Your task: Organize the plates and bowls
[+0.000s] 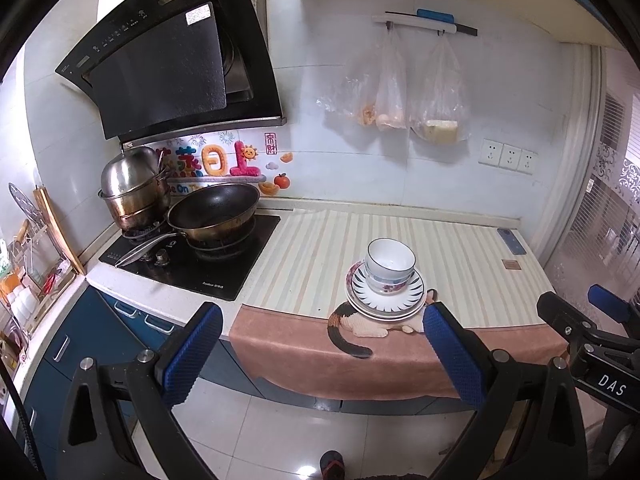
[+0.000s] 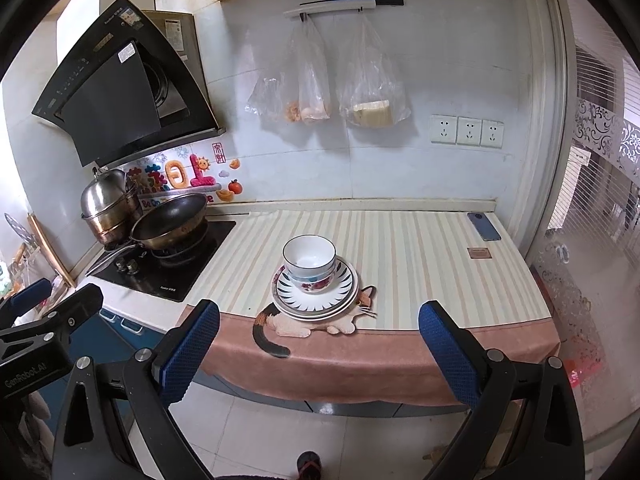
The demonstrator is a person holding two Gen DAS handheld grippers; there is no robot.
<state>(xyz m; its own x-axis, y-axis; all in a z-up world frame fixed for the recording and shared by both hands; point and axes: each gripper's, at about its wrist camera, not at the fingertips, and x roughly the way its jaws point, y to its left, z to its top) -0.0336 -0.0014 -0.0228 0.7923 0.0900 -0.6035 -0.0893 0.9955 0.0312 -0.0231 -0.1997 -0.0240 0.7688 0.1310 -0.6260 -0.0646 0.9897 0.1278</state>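
While both tools hang back off the counter edge, I'm looking at a stack that seems already built: bowls nested on plates, sitting straight ahead of my right gripper and a little right of centre for my left gripper. Both sets of jaws are spread wide, blue pads apart, nothing between them.

By my reckoning the sorting is either done or nearly done, since I see no loose crockery elsewhere on the striped cloth. If anything remains, it's moving the whole stack, and that calls for coming in low and level, a pad over and under the plate rims (glazed ceramic, slick, so I'd expect it to slide if I pinch carelessly).

Top bowl is white with a thin dark rim line, deep and round; the one beneath shows a red floral band. The upper plate carries dark radiating strokes; at least two shallow plates lie under it. The stack covers part of the cat print at the cloth's near edge, so a nudge toward me risks tipping it off.

Off to my left, a dark wok and steel pots sit on the hob.
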